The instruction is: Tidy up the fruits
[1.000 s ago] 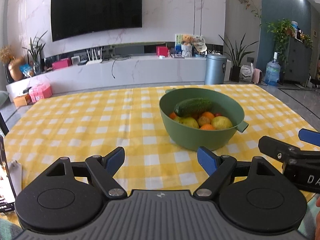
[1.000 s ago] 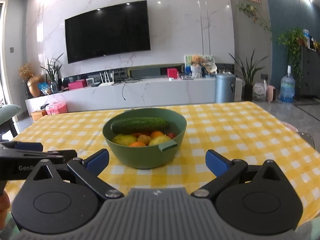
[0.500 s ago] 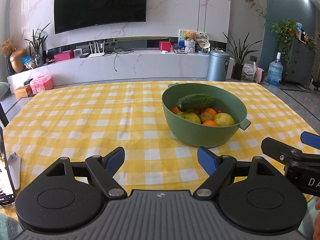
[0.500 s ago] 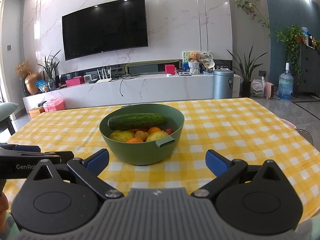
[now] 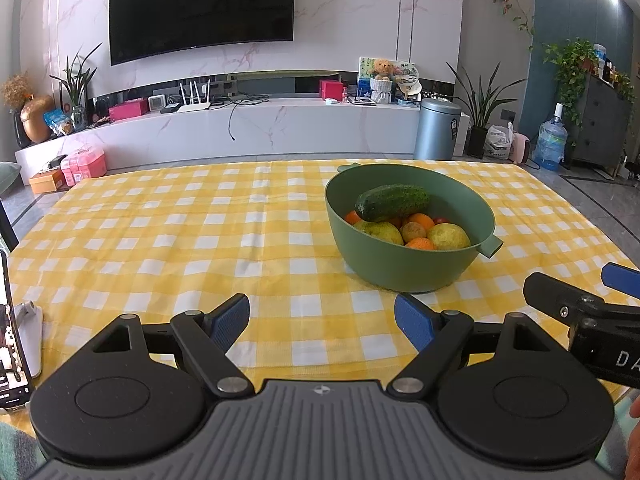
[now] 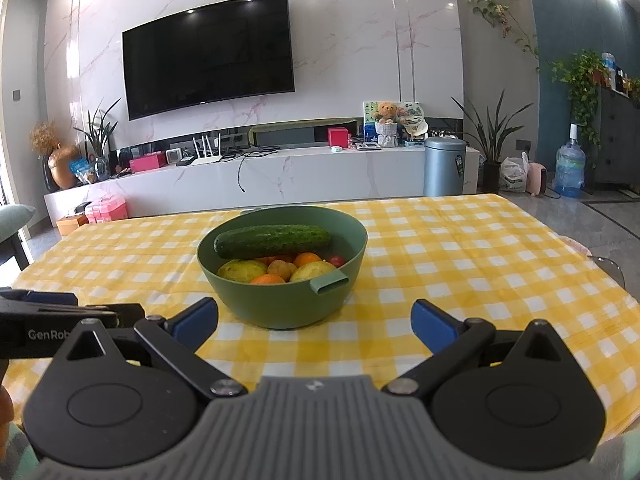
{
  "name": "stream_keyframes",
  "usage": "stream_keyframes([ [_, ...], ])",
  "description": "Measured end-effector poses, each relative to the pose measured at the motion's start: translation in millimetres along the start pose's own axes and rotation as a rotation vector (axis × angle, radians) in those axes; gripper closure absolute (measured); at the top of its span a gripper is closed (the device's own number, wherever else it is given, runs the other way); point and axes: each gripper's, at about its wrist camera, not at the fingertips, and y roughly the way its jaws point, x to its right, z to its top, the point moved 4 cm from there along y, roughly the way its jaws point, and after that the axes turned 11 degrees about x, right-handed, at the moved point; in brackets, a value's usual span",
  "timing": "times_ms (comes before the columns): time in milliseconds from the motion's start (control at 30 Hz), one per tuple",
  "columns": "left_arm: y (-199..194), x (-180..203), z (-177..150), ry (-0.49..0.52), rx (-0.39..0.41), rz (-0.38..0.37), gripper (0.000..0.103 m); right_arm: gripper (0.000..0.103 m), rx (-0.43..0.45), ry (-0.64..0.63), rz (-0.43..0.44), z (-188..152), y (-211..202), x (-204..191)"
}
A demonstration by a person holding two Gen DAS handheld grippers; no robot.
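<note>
Both the left hand-held gripper (image 5: 322, 322) and the right hand-held gripper (image 6: 315, 322), with blue-padded fingers spread wide and nothing held, are poised over the yellow-checked cloth (image 5: 160, 240) of the desk, near a smooth round green bowl (image 6: 280, 304) where a bumpy cucumber (image 6: 272, 241) is laid across oranges (image 6: 307, 259) and lemons (image 6: 242, 271).

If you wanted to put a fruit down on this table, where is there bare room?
The widest bare checked cloth lies left of the green bowl, reaching toward the phone stand at the table's left edge. More lies right of the bowl. The bowl itself is crowded: a cucumber lies atop piled fruit.
</note>
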Motion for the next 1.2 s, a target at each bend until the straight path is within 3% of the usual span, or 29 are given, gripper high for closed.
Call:
stream_keyframes([
  [1200,0.4,1.5,-2.9,-0.005,-0.008,-0.002,0.007,0.004,-0.015,0.011,-0.005,-2.5,3.2,3.1],
])
